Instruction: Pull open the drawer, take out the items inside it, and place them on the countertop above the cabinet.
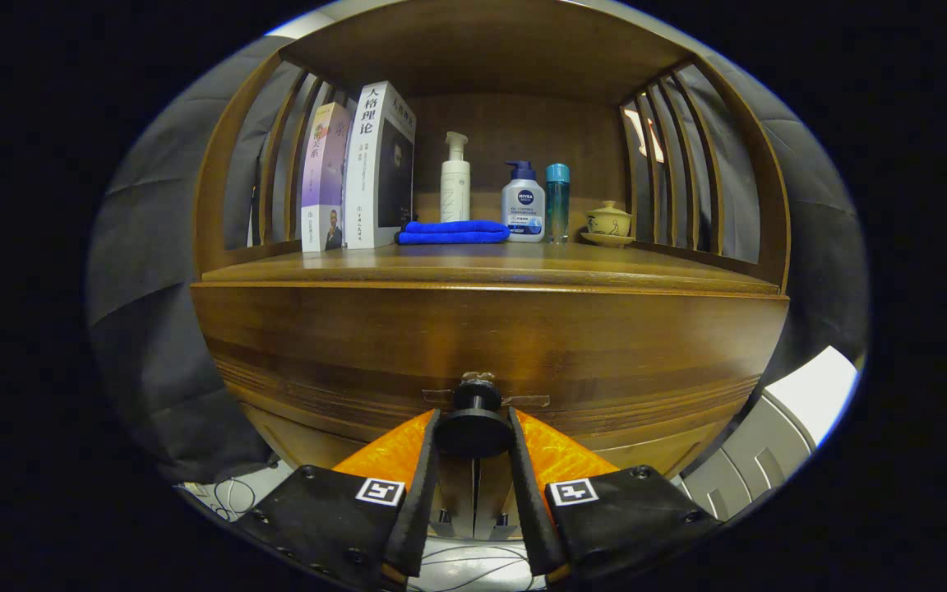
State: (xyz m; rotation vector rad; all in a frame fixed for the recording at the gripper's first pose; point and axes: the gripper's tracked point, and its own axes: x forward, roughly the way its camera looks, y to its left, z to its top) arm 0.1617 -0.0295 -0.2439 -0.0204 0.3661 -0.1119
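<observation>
Was right at the first step, drawer point(490, 353) not yet pulled out by the look of it. Gripper point(474, 423) narrowed down around the knob point(474, 427), one finger either side, seemingly pressing on it, though hard to say how firmly. Items inside hidden behind the drawer front. Countertop point(490, 265) sat above and beyond the fingers, with books, cloth, bottles and a teacup at the back. Next up, probably a straight pull back, grip kept tight so the knob wouldn't slip.

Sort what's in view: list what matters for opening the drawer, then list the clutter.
For the job: drawer knob, between the tool fingers; drawer front; countertop.

Just lying about: two books, blue cloth, three bottles, lidded cup.
</observation>
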